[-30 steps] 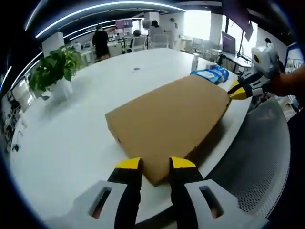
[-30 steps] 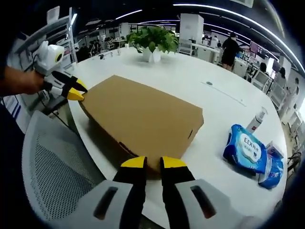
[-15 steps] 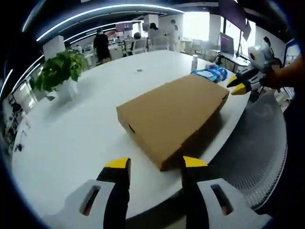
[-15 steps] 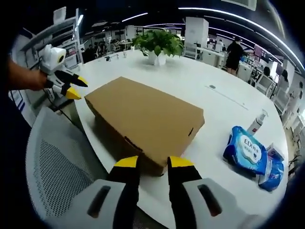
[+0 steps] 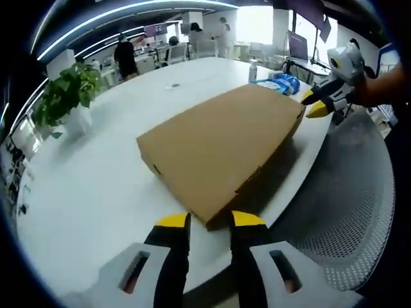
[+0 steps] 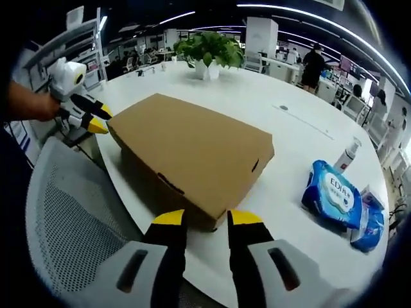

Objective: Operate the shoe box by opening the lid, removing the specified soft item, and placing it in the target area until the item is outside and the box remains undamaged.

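While the lid is down, a closed brown shoe box (image 5: 221,144) lies flat at the near edge of a white round table (image 5: 96,173), a gripper at each end.

In the left gripper view a potted plant (image 5: 64,96) stands at far left on the table; the left gripper (image 5: 210,221), jaws a little apart, sits at the box's near corner without visibly gripping it, and the right gripper (image 5: 316,104) hangs just beside the far corner, jaws slightly parted. In the right gripper view the left gripper (image 6: 96,120) is at the box's far left corner, the right gripper (image 6: 207,218) straddles the near corner with parted jaws, and blue wet-wipe packs (image 6: 337,202) and a small pump bottle (image 6: 347,157) lie well to the right. A white mesh chair (image 6: 64,224) sits below the table edge.
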